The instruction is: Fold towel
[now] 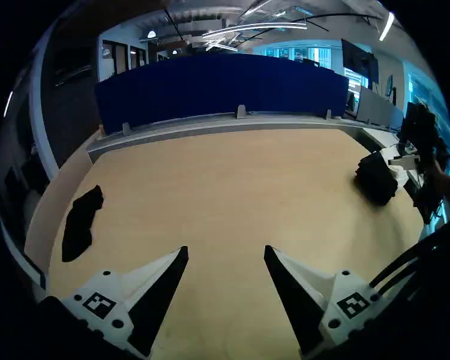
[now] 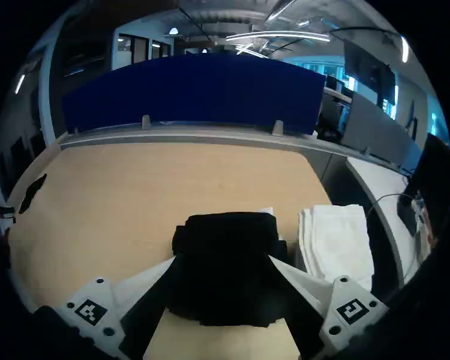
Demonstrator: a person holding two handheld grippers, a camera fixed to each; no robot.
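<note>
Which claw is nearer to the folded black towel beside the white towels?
Right. The right claw has the folded black towel between its fingers; the left claw is far across the table.

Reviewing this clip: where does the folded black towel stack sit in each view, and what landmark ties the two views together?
Left gripper view: folded black towel stack far right, near the table edge.
Right gripper view: low centre, flanked by the right gripper.
Shared landmark: blue partition behind the table.
</note>
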